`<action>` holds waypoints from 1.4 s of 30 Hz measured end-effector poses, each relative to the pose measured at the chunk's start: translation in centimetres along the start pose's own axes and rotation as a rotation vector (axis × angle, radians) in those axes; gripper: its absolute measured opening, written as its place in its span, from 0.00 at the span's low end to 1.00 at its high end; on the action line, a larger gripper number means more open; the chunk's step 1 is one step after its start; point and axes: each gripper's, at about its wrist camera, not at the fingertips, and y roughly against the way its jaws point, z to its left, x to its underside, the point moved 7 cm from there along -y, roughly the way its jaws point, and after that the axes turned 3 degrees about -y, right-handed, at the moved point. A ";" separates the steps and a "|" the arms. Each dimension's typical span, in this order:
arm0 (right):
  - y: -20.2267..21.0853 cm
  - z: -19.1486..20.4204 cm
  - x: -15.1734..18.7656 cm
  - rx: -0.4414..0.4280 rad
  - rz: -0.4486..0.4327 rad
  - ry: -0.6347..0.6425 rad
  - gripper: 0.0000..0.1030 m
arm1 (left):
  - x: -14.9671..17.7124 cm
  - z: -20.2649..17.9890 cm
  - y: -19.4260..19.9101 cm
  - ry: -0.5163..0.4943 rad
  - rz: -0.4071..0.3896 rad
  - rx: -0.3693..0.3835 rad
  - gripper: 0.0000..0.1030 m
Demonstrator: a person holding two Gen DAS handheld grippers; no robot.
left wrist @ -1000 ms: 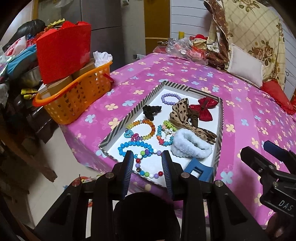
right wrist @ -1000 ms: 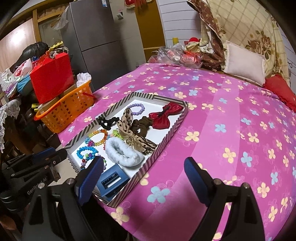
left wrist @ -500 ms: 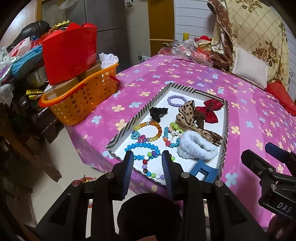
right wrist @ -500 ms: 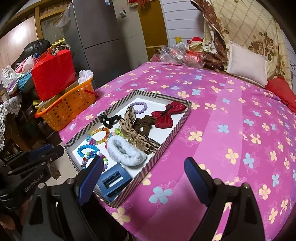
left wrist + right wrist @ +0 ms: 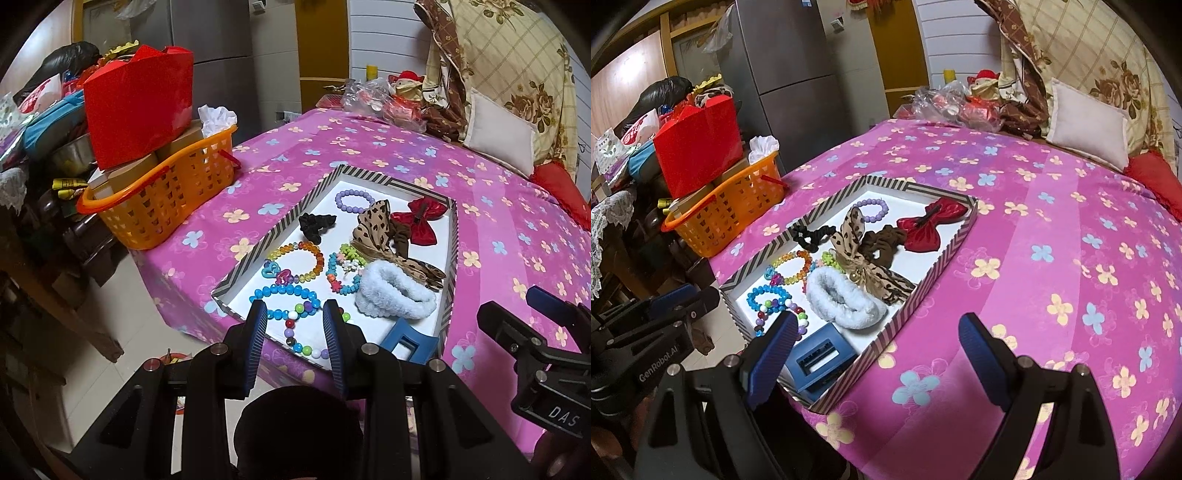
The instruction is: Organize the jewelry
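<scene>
Left gripper (image 5: 295, 325): jaws partly apart, empty, above bead bracelets (image 5: 291, 295) in striped tray (image 5: 452, 258). Risk of snagging two tangled strands together. Right gripper (image 5: 877, 341): jaws wide, empty, over tray's corner; risk of nudging it.

Partly hidden in the tray
The blue hair claw (image 5: 402, 338) and the multicoloured bead bracelet (image 5: 295, 332) sit half behind the left hand-held gripper (image 5: 295, 314).

The striped tray (image 5: 450, 258) of hair accessories on the pink floral bedspread (image 5: 498, 221) is being viewed obliquely downward from just off the bed's near edge, by the left wrist camera over the tray's near-left corner and by the right wrist camera from further right, with tray (image 5: 945, 254), bedspread (image 5: 1071, 221) and orange basket (image 5: 162, 206) (image 5: 727, 218) being shared.
</scene>
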 end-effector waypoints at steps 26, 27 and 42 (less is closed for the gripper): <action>-0.4 0.1 0.0 -0.008 0.005 -0.001 0.89 | 0.4 -0.4 -0.4 -0.011 0.010 0.003 0.26; -0.4 0.1 0.0 -0.009 0.004 -0.001 0.89 | 0.4 -0.4 -0.5 -0.011 0.011 0.004 0.26; -0.5 -2.5 0.4 0.001 0.008 -0.056 0.89 | 0.2 -2.3 -0.8 -0.055 0.003 0.007 0.26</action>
